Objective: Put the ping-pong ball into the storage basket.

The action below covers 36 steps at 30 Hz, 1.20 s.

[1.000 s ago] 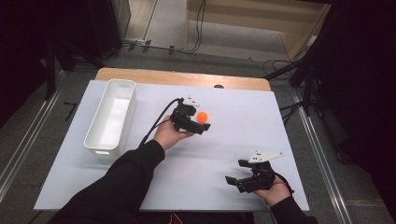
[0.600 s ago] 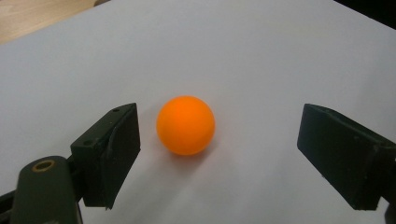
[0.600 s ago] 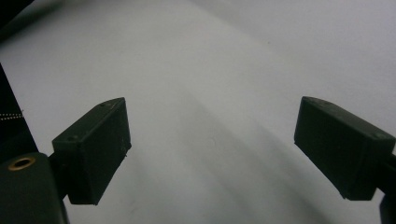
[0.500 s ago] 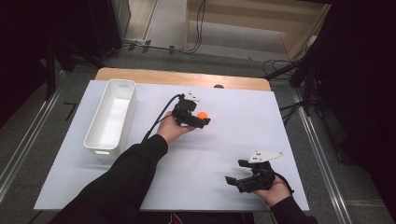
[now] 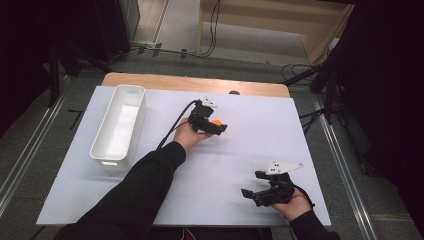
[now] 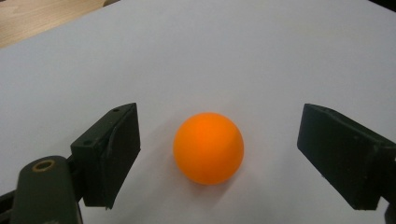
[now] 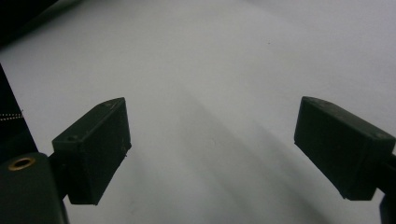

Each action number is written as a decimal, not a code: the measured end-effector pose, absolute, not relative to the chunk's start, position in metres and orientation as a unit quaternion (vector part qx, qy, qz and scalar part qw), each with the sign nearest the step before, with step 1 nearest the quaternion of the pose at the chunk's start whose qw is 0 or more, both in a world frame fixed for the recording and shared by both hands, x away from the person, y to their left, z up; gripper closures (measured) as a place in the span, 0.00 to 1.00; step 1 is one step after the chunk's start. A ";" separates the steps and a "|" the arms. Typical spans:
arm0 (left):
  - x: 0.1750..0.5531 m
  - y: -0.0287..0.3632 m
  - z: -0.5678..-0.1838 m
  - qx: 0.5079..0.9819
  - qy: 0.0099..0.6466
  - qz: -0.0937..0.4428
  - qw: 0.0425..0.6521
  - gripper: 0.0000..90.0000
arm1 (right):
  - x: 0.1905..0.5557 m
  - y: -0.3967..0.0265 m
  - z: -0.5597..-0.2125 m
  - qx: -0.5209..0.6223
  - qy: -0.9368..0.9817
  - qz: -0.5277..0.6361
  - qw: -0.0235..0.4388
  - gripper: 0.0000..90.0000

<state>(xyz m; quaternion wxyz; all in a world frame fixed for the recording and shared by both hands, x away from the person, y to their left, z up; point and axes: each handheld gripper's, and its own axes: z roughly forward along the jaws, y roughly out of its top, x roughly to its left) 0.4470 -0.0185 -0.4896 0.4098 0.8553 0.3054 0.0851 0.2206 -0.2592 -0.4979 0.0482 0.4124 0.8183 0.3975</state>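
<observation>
Orange ball (image 6: 208, 148) is straddled, untouched, by wide-open left gripper (image 6: 219, 154) for pickup; right gripper (image 7: 210, 149) open, empty, near-right tabletop (image 5: 240, 165).

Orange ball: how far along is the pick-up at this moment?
Done: the left gripper is lined up, its open jaws on either side of the orange ball on the white table. In hand: closing, with gaps on both sides. Left: grasp and lift. The right gripper sits open, apart.

Left tongs (image 5: 216, 125) reach forward, jaws wide apart; right tongs (image 5: 257, 186) rest near, spread.
</observation>
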 end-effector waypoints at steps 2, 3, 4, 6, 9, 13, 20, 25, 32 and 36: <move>0.447 -0.020 -0.492 0.859 0.300 0.091 0.404 0.15 | 0.220 -0.259 -0.498 0.413 0.818 0.398 0.049 0.10; 0.447 -0.021 -0.494 0.859 0.300 0.089 0.405 0.15 | 0.220 -0.259 -0.498 0.413 0.818 0.398 0.049 0.10; 0.447 -0.022 -0.495 0.858 0.304 0.089 0.404 0.15 | 0.220 -0.259 -0.498 0.412 0.819 0.397 0.048 0.11; 0.448 -0.021 -0.498 0.857 0.307 0.088 0.405 0.15 | 0.220 -0.259 -0.498 0.412 0.819 0.397 0.048 0.10; 0.450 -0.021 -0.502 0.858 0.312 0.090 0.398 0.15 | 0.220 -0.259 -0.498 0.412 0.818 0.398 0.047 0.11; 0.450 -0.023 -0.506 0.863 0.308 0.098 0.388 0.16 | 0.221 -0.259 -0.498 0.412 0.818 0.398 0.047 0.11; 0.449 -0.028 -0.514 0.869 0.303 0.109 0.376 0.18 | 0.220 -0.259 -0.498 0.412 0.819 0.397 0.048 0.11; 0.447 -0.029 -0.514 0.870 0.301 0.118 0.373 0.25 | 0.220 -0.259 -0.498 0.412 0.819 0.398 0.048 0.11; 0.444 -0.034 -0.516 0.871 0.298 0.143 0.363 0.34 | 0.220 -0.259 -0.498 0.412 0.818 0.398 0.049 0.11; 0.442 -0.033 -0.515 0.873 0.292 0.143 0.362 0.39 | 0.220 -0.259 -0.498 0.411 0.819 0.397 0.049 0.11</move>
